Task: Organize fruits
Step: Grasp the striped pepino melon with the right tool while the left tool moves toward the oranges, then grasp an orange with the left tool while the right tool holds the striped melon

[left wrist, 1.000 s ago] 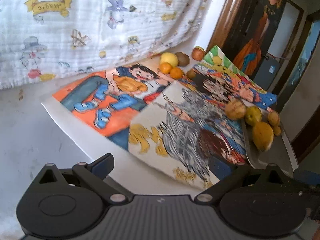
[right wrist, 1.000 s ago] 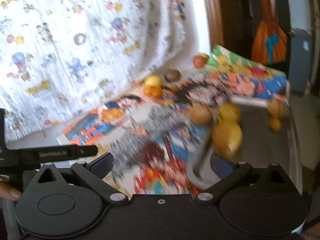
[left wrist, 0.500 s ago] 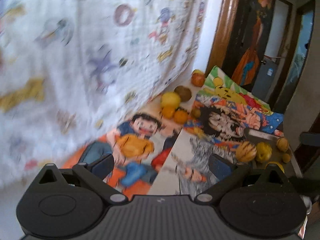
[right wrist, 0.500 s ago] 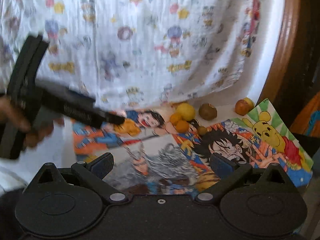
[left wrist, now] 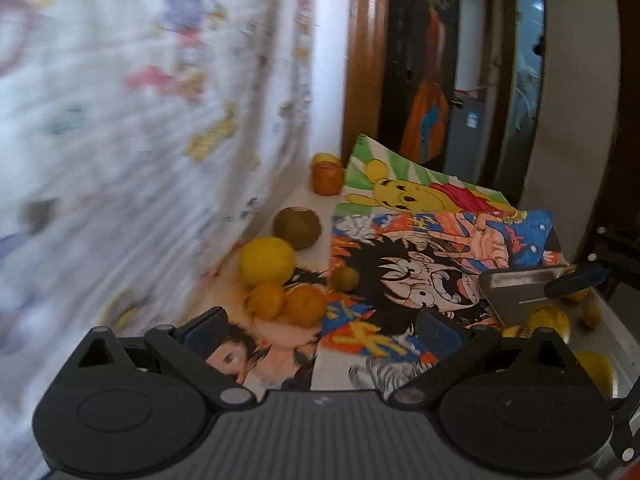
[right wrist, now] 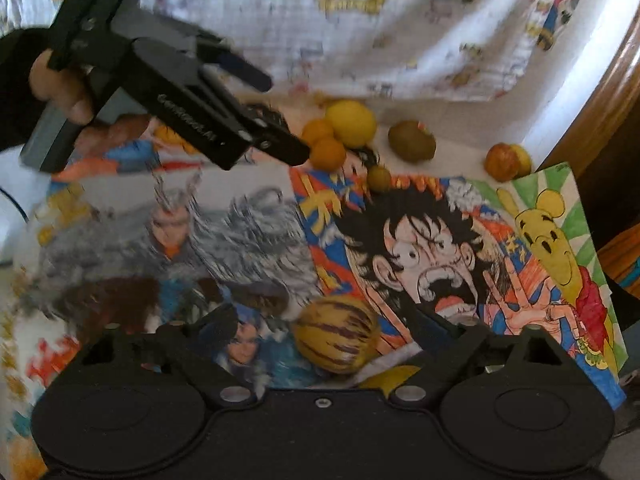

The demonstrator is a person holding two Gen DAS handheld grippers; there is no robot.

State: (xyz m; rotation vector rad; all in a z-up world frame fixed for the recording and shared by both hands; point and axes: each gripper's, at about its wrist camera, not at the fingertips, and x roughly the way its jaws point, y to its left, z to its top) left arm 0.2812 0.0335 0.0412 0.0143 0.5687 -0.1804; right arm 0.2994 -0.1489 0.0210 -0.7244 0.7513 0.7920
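Lying between the right gripper's [right wrist: 320, 332] two dark fingers is a round yellow fruit with dark brown stripes [right wrist: 336, 334], blurred, resting on the overlapping cartoon drawings; the jaws are closing around it, yet the pads do not press on it. Its skin is dull yellow, and the stripes run across it in ragged bands.

Farther back, near the hanging cloth, sits a cluster: a large smooth yellow round fruit [right wrist: 351, 123] touching two small orange fruits [right wrist: 326, 148], a small olive-green fruit [right wrist: 379, 178] just beside them on the drawing's edge, a brown fuzzy oval fruit [right wrist: 412, 146] apart to the right, and a reddish-orange fruit with a yellow one behind it [right wrist: 506, 161] near the wooden frame.

In the left wrist view a grey metal tray [left wrist: 516, 286] at the right edge holds several yellow fruits [left wrist: 550, 318].

The left gripper [left wrist: 320, 324] stands released with nothing between its fingers; in the right wrist view it is held by a hand [right wrist: 60, 88] above the drawings, and pale lettering runs along its black body, too blurred to read.

The coloured paper drawings [right wrist: 420, 248] show a shouting black-haired cartoon face, a yellow bear in red and a grey-haired figure. The white printed cloth [right wrist: 360, 20] carries small cartoon figures and yellow banner words that cannot be read.
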